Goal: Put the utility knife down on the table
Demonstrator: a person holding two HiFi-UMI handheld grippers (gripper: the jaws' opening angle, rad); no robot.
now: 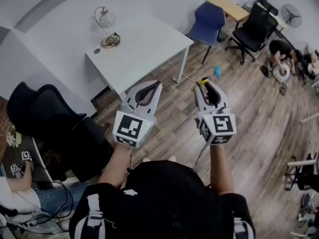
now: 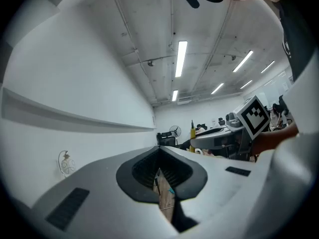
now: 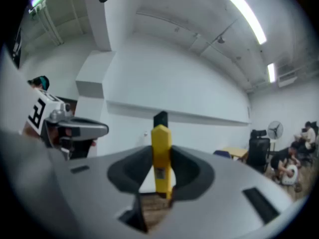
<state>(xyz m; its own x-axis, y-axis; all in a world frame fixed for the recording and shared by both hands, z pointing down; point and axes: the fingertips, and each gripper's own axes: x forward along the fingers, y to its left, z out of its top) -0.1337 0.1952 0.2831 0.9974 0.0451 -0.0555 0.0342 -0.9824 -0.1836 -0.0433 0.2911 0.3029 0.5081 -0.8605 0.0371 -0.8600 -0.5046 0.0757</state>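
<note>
Evidently for carrying, the right claw [image 1: 205,85] pinches the yellow utility knife [image 3: 161,151] upright over the wooden floor, short of the white table [image 1: 144,44]; the left claw [image 1: 155,85] is pressed together, empty.

Blue chair [image 1: 208,20] nr blk office chair [image 1: 254,26], wood floor [image 1: 259,126].

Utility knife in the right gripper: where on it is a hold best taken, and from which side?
Grip the knife on the flat sides of its yellow body, about mid-length, coming from the butt end so the black tip points away. The body is long, narrow and flat-sided, so the fingers seat squarely there. The right gripper holds it this way.
</note>
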